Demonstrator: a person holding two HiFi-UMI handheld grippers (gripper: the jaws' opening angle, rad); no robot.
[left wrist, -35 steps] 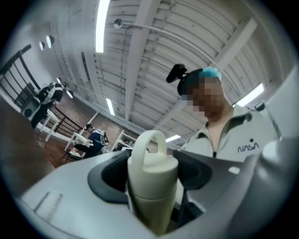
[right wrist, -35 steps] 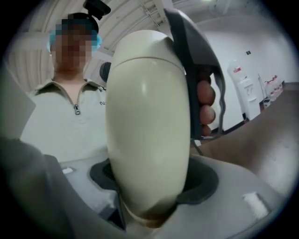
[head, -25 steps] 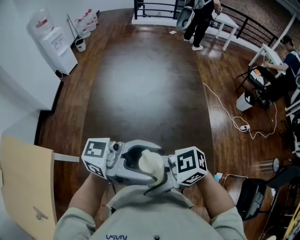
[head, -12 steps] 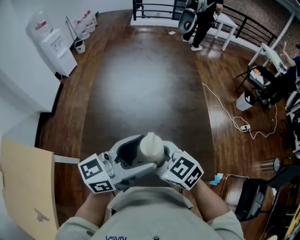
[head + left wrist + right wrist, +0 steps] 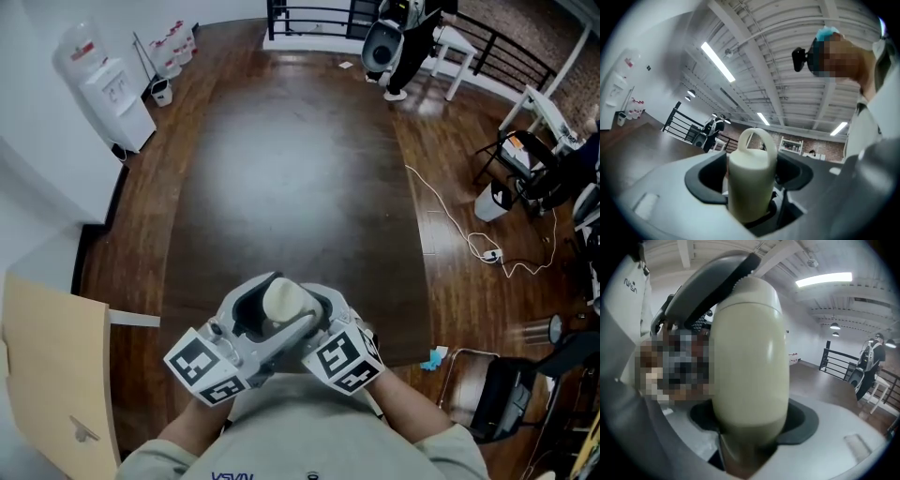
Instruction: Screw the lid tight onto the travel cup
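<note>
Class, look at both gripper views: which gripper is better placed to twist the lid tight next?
Likely left. The left gripper, jaws just closed further, sits on the lid with its loop; the right gripper grips the travel cup body.

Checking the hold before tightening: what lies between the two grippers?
The cream travel cup, plain in the head view. The left gripper, its jaws just closing, and the right gripper each clamp it in their own views.

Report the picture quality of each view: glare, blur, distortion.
Head view: sharp, a pale glare patch on the dark table. Left gripper view: fisheye bending, dark corners, travel cup fairly sharp. Right gripper view: cup looms close, soft at its base.
</note>
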